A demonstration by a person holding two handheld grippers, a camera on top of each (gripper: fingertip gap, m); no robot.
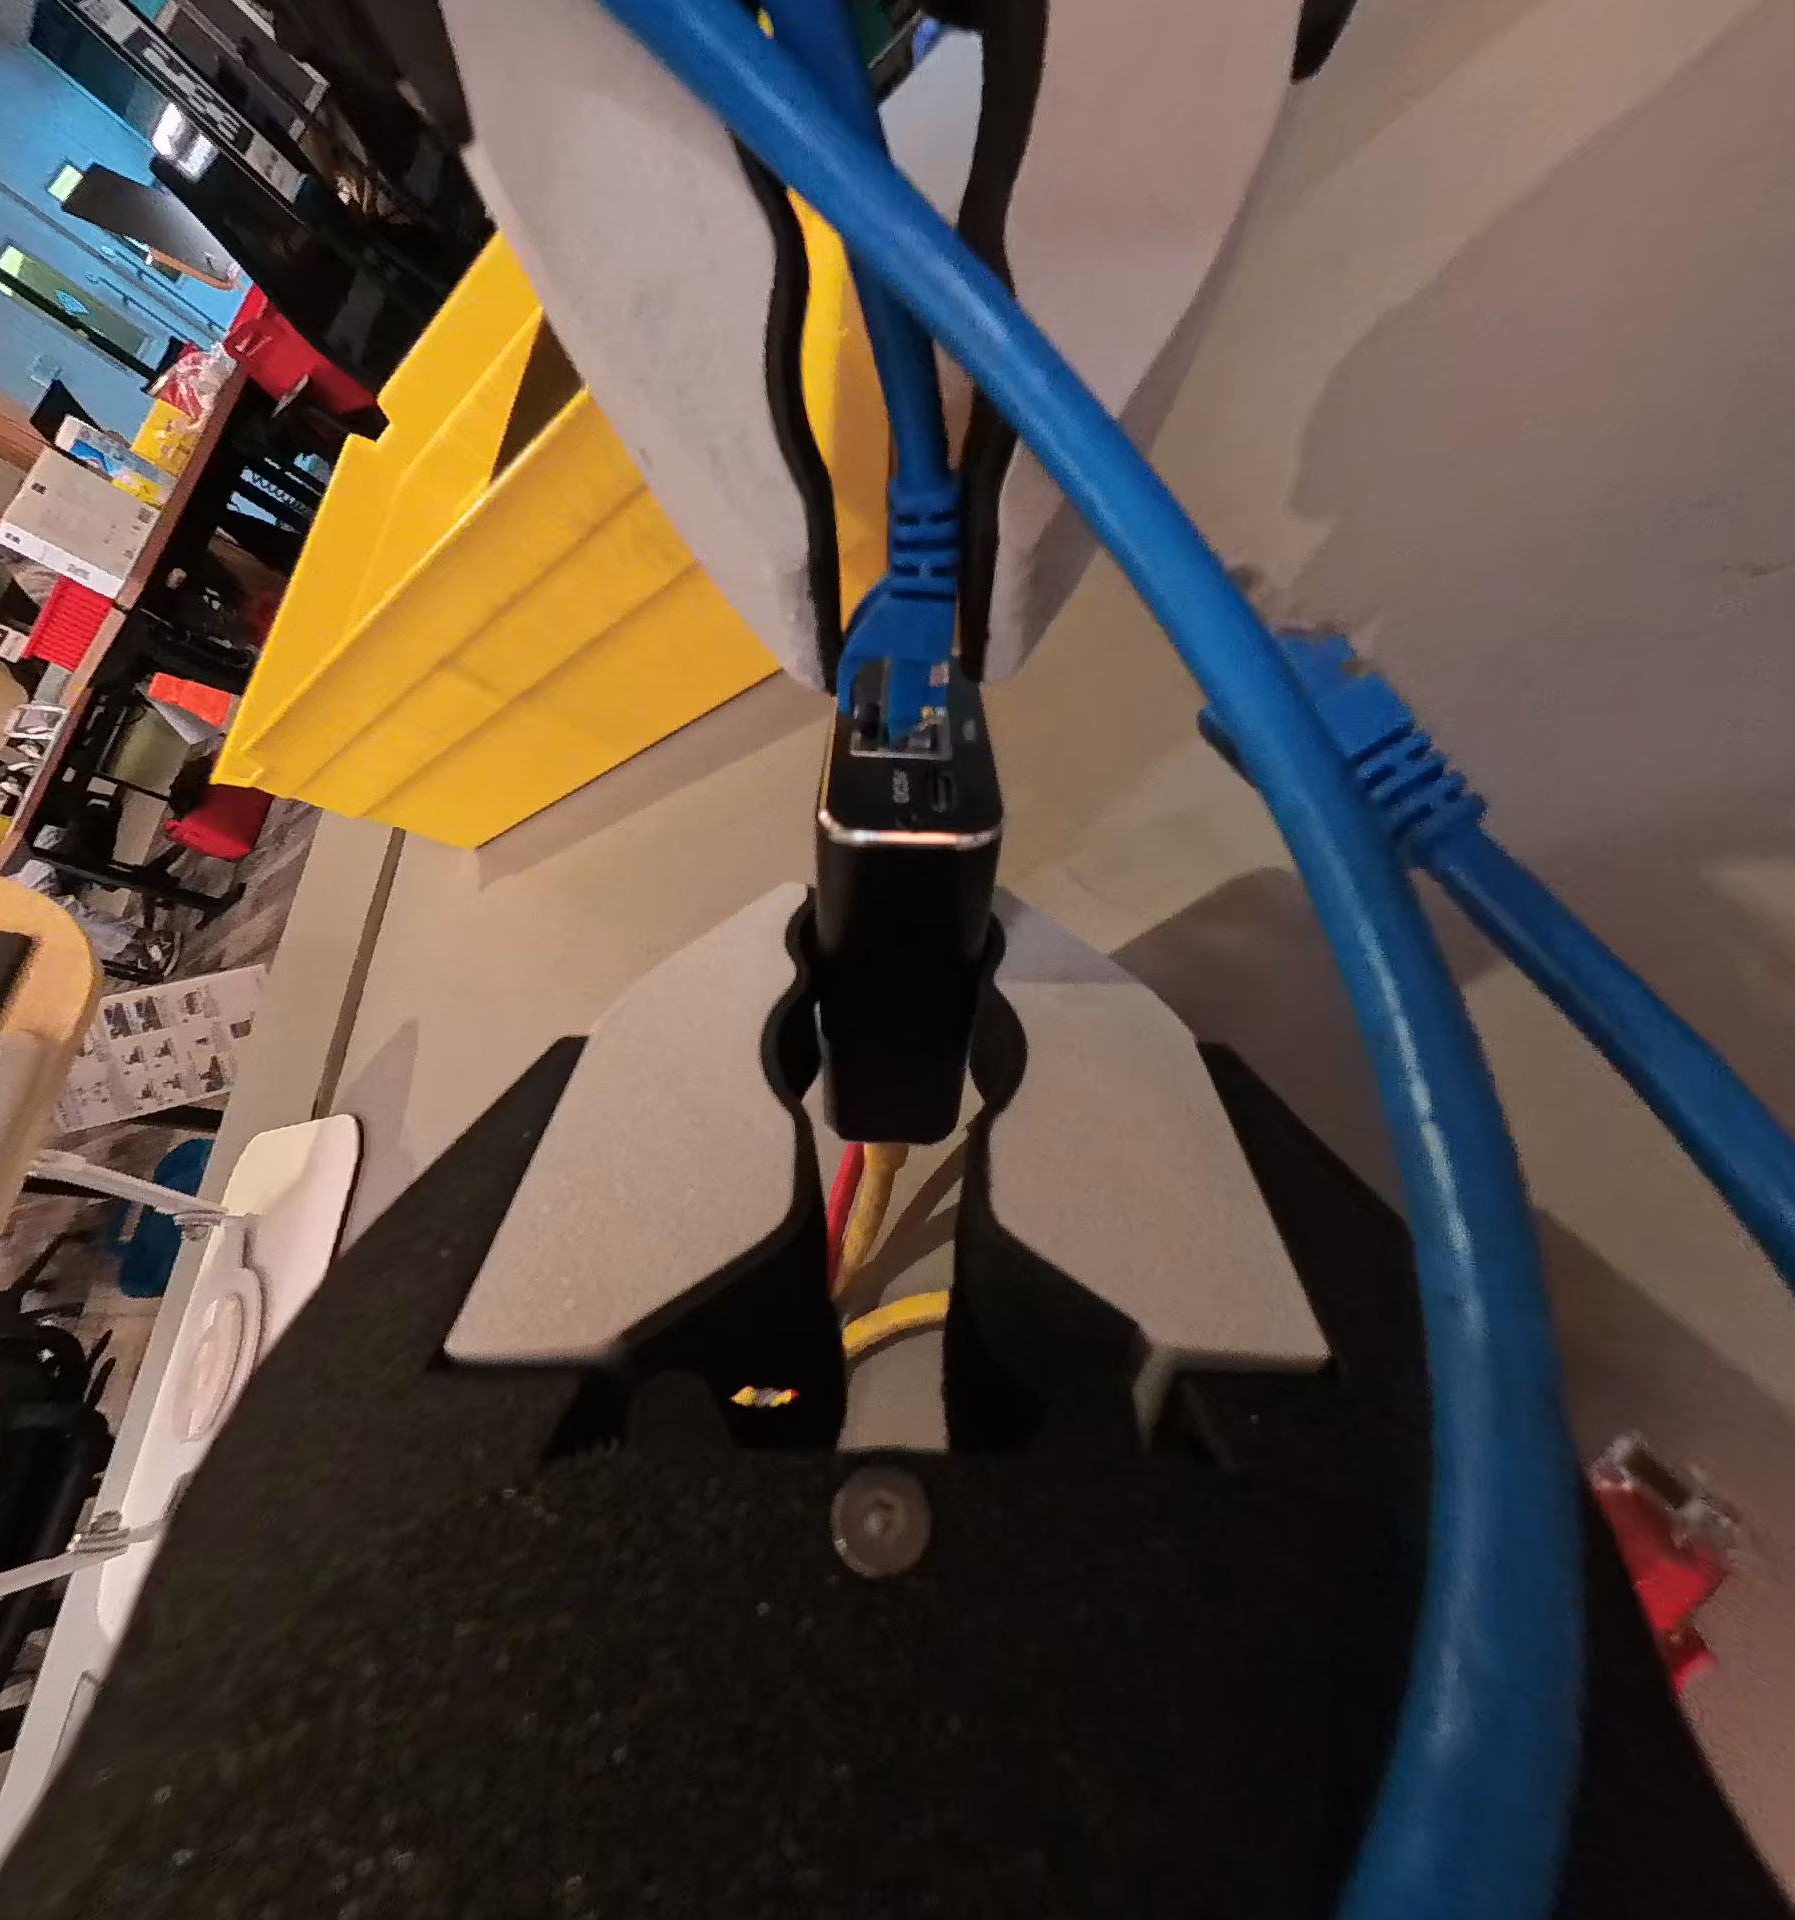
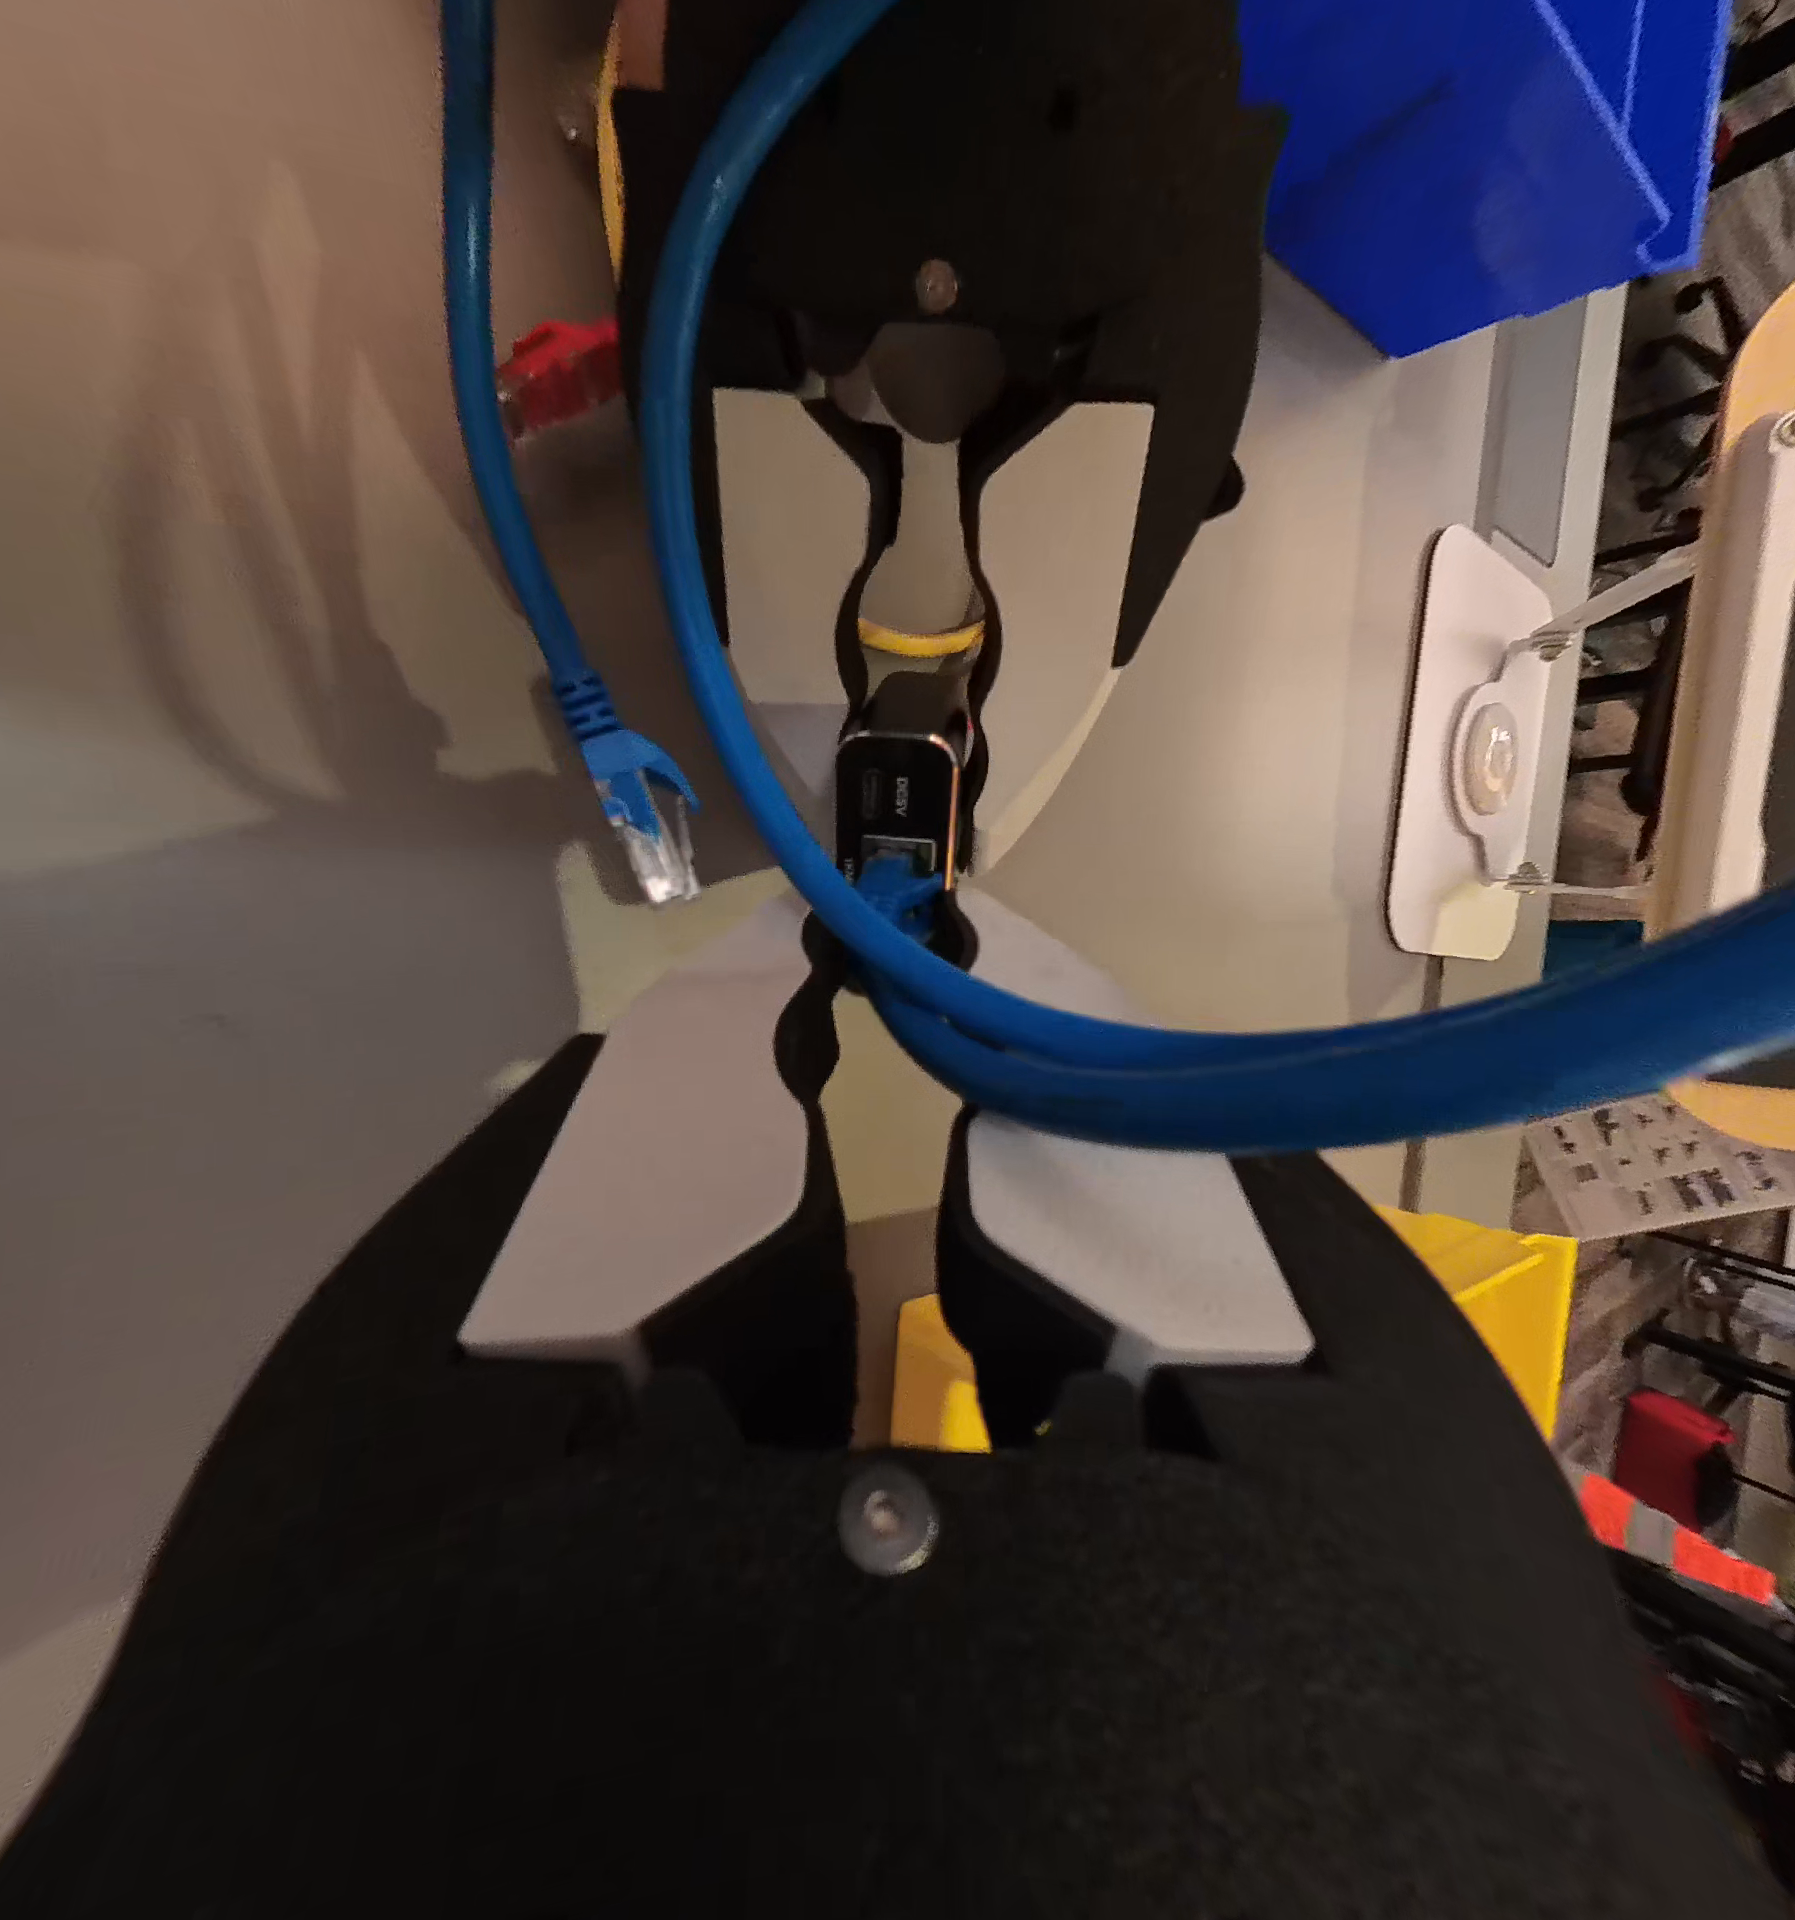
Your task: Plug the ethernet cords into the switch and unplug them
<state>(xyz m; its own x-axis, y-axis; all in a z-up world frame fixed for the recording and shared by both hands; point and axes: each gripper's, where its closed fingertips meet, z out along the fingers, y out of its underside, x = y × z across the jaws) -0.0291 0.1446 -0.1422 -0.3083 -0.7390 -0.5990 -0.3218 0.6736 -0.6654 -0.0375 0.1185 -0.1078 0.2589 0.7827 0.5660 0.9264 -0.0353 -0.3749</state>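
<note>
My left gripper [image 1: 898, 935] is shut on the small black switch [image 1: 903, 862] and holds it above the table. The port end of the switch points away from me. My right gripper [image 2: 898, 925] comes in from the opposite side and is shut on the blue ethernet plug [image 2: 898, 883]. The tip of that plug [image 1: 908, 634] sits in the switch port [image 1: 893, 732]. I cannot tell how deep it is. The blue cord [image 1: 1392, 1039] loops wide around both grippers. Its other plug [image 2: 644, 810] lies loose on the table. The switch also shows in the right wrist view [image 2: 898, 800].
A red plug [image 1: 1662, 1558] lies on the beige table [image 1: 1599, 364]. Yellow cable [image 1: 872, 1216] runs behind the switch. A yellow bin [image 1: 519, 623] and a blue bin [image 2: 1475, 156] stand at the table's edge. A white mount plate [image 2: 1464, 748] is beside them, with cluttered shelves beyond.
</note>
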